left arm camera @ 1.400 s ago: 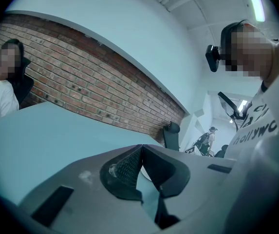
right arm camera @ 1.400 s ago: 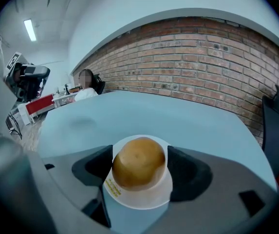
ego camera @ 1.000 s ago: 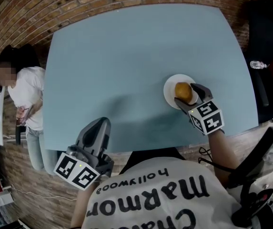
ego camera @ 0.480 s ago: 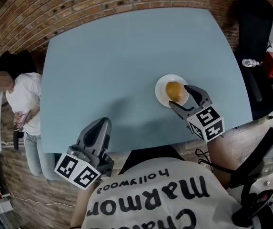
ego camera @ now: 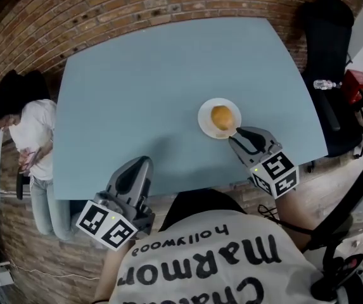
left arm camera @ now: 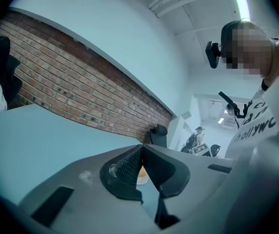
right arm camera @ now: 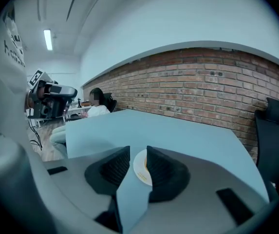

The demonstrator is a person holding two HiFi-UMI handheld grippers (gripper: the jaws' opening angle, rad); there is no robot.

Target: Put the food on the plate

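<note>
A golden bun (ego camera: pixel 222 116) lies on a small white plate (ego camera: pixel 206 125) on the right side of the light blue table (ego camera: pixel 156 75). My right gripper (ego camera: pixel 238 133) hovers just in front of the plate, clear of the bun. Its jaws have just been closing and stand part open with nothing between them. In the right gripper view the plate (right arm camera: pixel 140 168) shows through the gap of the right gripper (right arm camera: pixel 138 152). My left gripper (ego camera: pixel 142 163) is shut and empty at the table's near edge, and in its own view the left gripper (left arm camera: pixel 142 147) points level across the table.
A brick wall runs behind the table. A person (ego camera: pixel 32 132) sits at the table's left end. A black office chair (ego camera: pixel 330 43) stands at the right, with a clear bottle (ego camera: pixel 325 84) and a red item (ego camera: pixel 358 81) beside it.
My right gripper has drawn back from the bun toward the near edge and its jaws have narrowed. The bun stays on the plate. The left gripper has pulled back a little.
</note>
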